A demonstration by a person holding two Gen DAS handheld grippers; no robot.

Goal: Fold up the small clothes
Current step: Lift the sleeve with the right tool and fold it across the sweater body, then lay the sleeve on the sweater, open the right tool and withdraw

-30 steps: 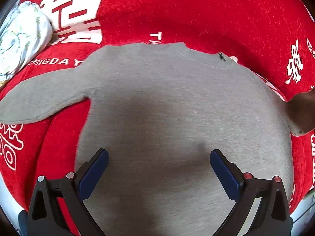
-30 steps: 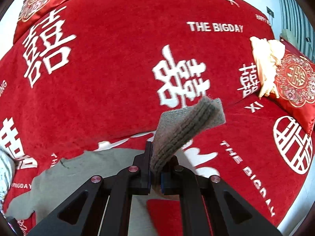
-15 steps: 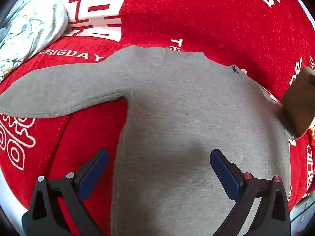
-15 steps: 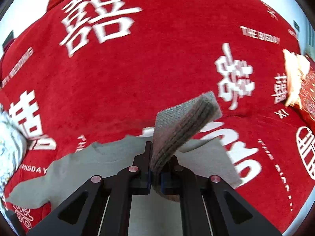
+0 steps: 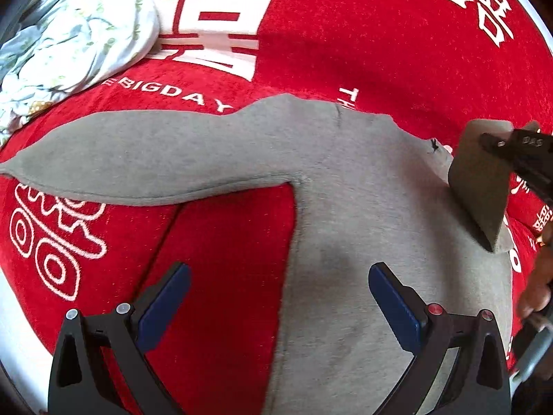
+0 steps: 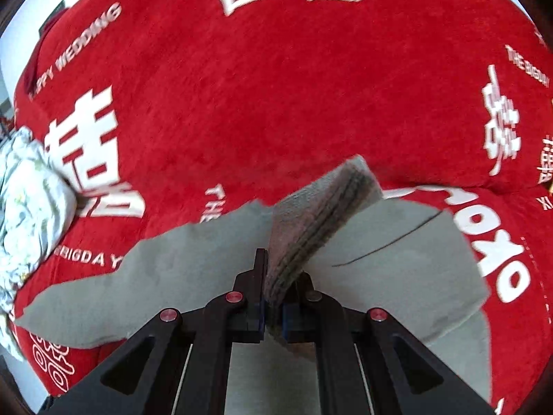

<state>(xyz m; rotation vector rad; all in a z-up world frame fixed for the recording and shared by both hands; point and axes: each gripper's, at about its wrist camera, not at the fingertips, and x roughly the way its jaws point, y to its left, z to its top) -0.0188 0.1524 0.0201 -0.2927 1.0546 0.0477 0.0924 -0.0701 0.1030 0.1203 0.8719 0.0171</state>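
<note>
A grey sweater (image 5: 363,207) lies flat on the red bedspread (image 5: 380,34), its body ahead of and beneath the left gripper (image 5: 276,297), whose fingers stand released, wide apart. One sleeve stretches leftward. The right gripper (image 6: 273,307) is clenched on the other sleeve's ribbed cuff (image 6: 321,211) (lifted above the body). A floral cloth (image 5: 69,41) lies far left.

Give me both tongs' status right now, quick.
Left tongs: open, empty, above the grey sweater.
Right tongs: closed on the sweater's ribbed cuff, sleeve lifted.
</note>
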